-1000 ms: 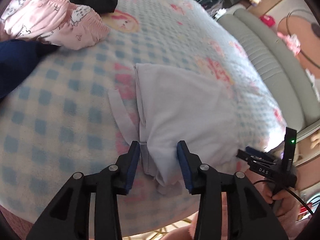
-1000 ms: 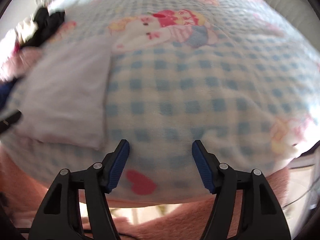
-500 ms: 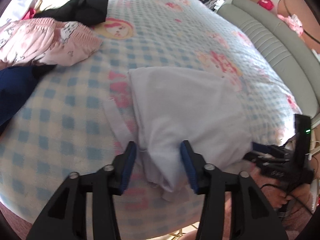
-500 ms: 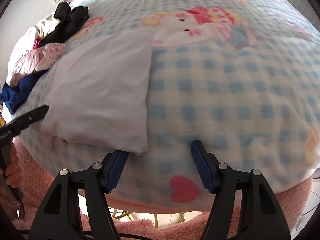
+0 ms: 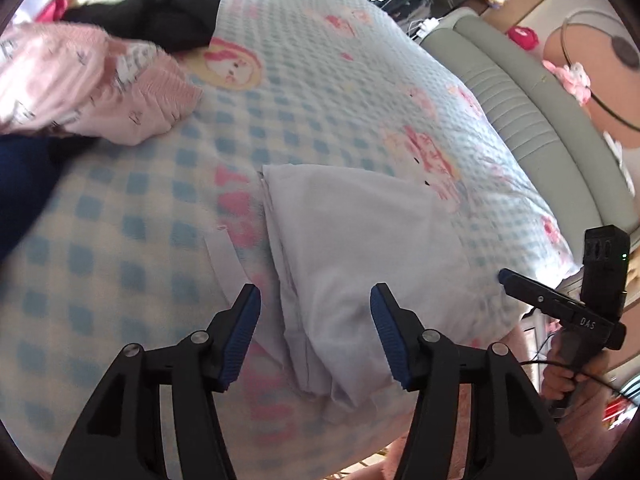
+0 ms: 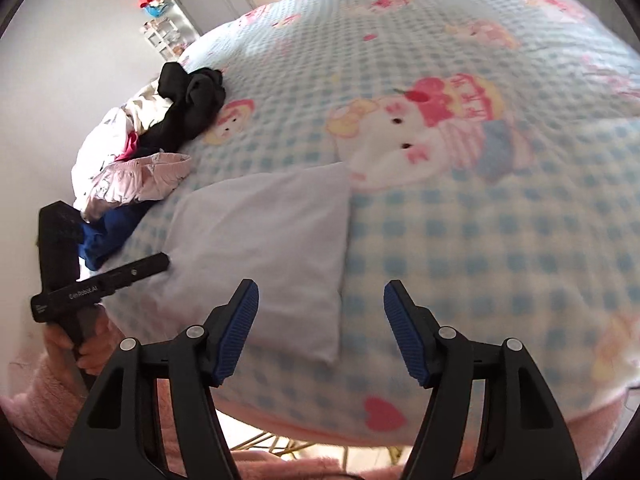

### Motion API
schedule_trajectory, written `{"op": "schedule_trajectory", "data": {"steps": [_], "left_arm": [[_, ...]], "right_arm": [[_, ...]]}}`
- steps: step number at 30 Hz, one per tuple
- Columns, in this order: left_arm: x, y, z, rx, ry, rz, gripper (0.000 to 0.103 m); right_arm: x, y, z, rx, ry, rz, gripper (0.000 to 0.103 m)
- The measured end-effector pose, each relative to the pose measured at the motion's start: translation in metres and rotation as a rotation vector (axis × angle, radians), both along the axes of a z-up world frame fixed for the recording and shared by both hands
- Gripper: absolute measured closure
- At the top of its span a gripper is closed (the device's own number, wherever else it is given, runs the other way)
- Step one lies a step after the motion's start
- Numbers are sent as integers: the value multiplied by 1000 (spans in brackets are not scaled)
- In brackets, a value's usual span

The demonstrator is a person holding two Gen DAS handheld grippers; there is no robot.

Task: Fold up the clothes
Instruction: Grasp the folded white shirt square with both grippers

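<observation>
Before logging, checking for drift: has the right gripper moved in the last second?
Yes. The right gripper swung left toward the white garment; the red heart, earlier by its left finger, now lies near its right finger.

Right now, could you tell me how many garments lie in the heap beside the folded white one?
At least 4: black farthest, cream beside it, pink below, navy nearest. More may be hidden.

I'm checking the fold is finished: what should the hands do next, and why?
Probably put the white garment aside and reach for the pink one. The white one lies folded flat on the blanket, both the left gripper and the right gripper are open and empty, and unfolded clothes remain piled.
</observation>
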State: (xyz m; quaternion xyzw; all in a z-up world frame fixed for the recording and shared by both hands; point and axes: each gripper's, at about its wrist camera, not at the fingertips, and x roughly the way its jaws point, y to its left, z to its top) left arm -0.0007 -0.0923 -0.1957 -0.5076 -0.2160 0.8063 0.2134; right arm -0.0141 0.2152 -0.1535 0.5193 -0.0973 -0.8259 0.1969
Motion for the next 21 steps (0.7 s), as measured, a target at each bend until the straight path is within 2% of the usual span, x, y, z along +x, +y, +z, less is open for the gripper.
{"op": "schedule_trajectory", "data": {"steps": [3,4,7,8,9,10,12,15,18,21], "left_arm": [[-16,-1,-22,191,-89,-12,39],[-20,3,-31,214,-118,-22,36],[-25,10,-40,173,-151,-5,37],[-26,13,-42,159,-159,-1,44],[-26,16,-37,136,-146,-6,53],[-25,20,-30,112,-133,-11,58],[-23,32,-7,65,-90,-31,68],[-32,57,25,25,-32,-85,70],[-46,90,50,30,13,-136,70],[-66,128,60,57,26,-171,70]], "right_arm": [[-35,-18,-28,-89,-109,16,36],[-44,-22,-38,-124,-150,22,36],[-55,-28,-69,-202,-230,21,31],[-51,-27,-67,-216,-223,16,37],[-47,-26,-65,-230,-215,11,47],[-43,-25,-62,-241,-205,7,51],[-40,-22,-38,-228,-139,17,63],[-38,-11,-3,-196,-47,6,63],[-44,16,27,-163,9,-46,63],[-53,51,46,-137,33,-94,63]]}}
